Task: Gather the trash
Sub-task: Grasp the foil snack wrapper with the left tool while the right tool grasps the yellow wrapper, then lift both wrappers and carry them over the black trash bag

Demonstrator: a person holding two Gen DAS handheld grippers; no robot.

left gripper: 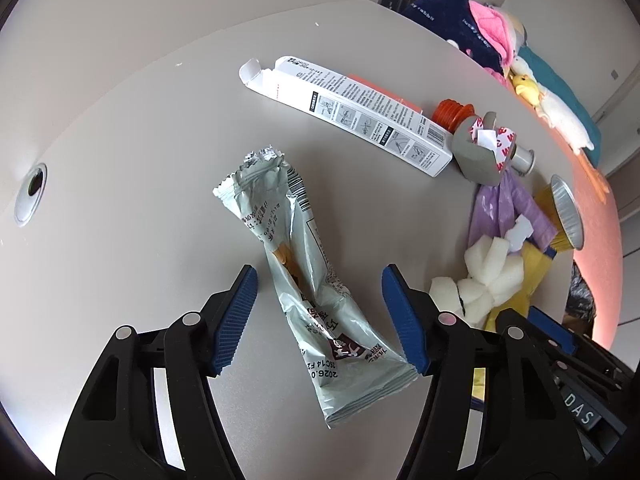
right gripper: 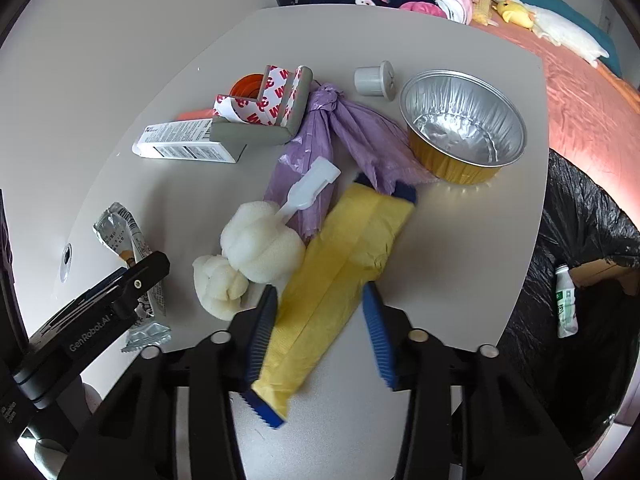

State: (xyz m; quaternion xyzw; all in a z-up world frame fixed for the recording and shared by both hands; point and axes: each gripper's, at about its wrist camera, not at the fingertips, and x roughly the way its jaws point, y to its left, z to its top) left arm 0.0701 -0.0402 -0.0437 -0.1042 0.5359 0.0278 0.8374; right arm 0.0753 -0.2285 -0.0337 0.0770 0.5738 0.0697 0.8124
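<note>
Reaching for trash: left gripper (left gripper: 320,316) wide, astride the snack wrapper (left gripper: 308,284) lying mid-bench; right gripper (right gripper: 320,336) wide, astride the yellow packet (right gripper: 340,264) near the bench's front edge. Next, probably: close on both, then carry to the black bin bag (right gripper: 588,240) off the right edge.

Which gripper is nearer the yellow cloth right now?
Right. The right gripper is open with its fingers straddling the yellow cloth. The left gripper is off to its left, open around the snack wrapper.
</note>
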